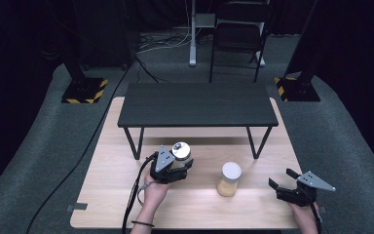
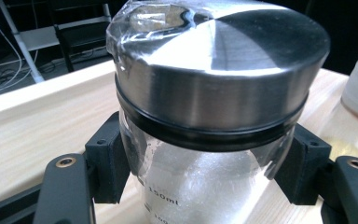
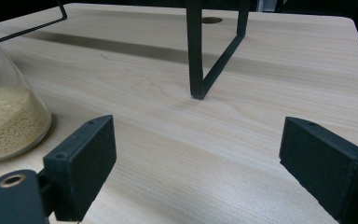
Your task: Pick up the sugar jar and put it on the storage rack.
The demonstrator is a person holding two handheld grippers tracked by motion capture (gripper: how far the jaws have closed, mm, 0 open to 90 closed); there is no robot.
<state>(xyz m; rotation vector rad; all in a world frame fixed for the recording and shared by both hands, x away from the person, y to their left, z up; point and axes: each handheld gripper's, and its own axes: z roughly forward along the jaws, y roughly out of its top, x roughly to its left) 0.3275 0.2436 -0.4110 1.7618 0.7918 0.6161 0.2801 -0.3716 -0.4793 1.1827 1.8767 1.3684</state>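
Where writing can be read: the left gripper view shows "150ml" printed on the glass of the steel-lidded jar (image 2: 205, 186), with part of a lower mark beneath it, cut off and unreadable.
Steel-lidded jar: clear glass, brushed metal lid with a black ring under it; in the high view it (image 1: 180, 151) stands on the table (image 1: 112, 170) in front of the black shelf's left leg.
Left gripper: the left gripper (image 1: 179, 167) is closed around that jar, one black pad (image 2: 106, 163) pressed to each side of the glass just below the lid ring.
Contents of the jar: something white and grainy behind the glass; what it is cannot be told.
Second jar: a white-capped jar (image 1: 229, 179) with yellowish grains in its lower part stands near the table's middle, well apart from both grippers; its base shows at the left edge of the right gripper view (image 3: 9, 121).
Right gripper: the right gripper (image 1: 285, 179) hovers near the table's right front corner, jaws spread wide with nothing between them but bare wood.
Black shelf: a low black shelf (image 1: 197, 104) on thin metal legs stands on the rear half of the table; one leg (image 3: 200, 56) is planted ahead of the right gripper.
Background: a dark chair (image 1: 237, 34) beyond the table, on grey floor.
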